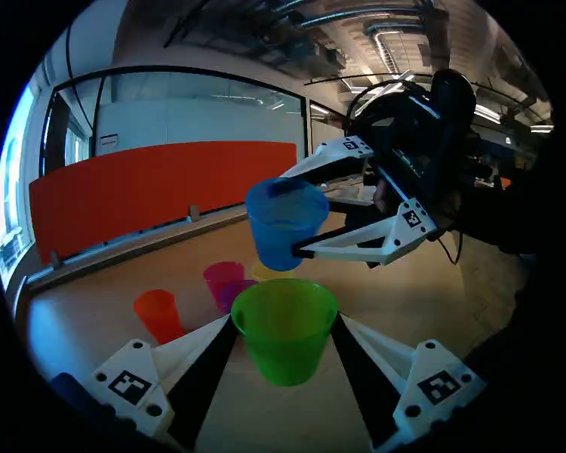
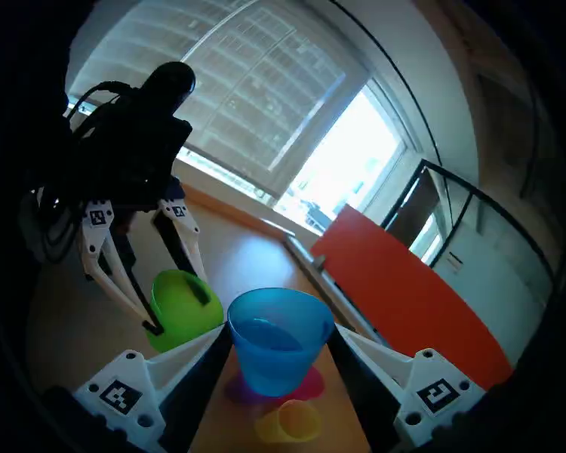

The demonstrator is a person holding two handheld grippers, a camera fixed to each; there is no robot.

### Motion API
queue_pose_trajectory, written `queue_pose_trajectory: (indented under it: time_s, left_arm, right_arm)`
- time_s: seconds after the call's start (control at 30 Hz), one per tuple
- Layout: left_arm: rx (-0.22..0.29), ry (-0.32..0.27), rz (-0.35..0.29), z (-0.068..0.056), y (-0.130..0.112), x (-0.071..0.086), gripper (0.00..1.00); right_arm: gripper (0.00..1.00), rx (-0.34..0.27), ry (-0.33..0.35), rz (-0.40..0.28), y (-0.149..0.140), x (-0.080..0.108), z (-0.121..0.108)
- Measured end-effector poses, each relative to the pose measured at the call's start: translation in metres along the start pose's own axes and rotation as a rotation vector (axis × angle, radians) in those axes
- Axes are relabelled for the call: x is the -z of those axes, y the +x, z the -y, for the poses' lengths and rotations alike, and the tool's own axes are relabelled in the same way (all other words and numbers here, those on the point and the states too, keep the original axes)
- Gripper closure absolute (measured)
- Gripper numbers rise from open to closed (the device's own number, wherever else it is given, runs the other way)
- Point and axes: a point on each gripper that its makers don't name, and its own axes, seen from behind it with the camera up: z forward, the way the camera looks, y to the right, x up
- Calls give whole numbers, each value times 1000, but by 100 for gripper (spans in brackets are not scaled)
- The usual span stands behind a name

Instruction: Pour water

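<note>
Left gripper clamps a green cup with 2 fingers — just above, the right gripper holds a blue cup; orange cup, pink cup behind.

An orange cup stood on the wooden table at the lower left of the left gripper view, with a magenta cup near it to the right. A long red panel ran across the left half, and ducts crossed the top. In the right gripper view a yellow cup sat at bottom centre, below a bright window.
</note>
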Motion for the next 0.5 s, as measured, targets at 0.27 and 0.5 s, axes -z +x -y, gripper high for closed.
queue_pose_trajectory:
  time_s: [0.27,0.5]
  left_arm:
    - [1,-3,-1,0,0,0,14]
    - [-1,-4,-3,-1,0,0,13]
  right_arm:
    - [9,52,4,-5,6,-4,0]
    - [9,86,4,-9,9,-6,-1]
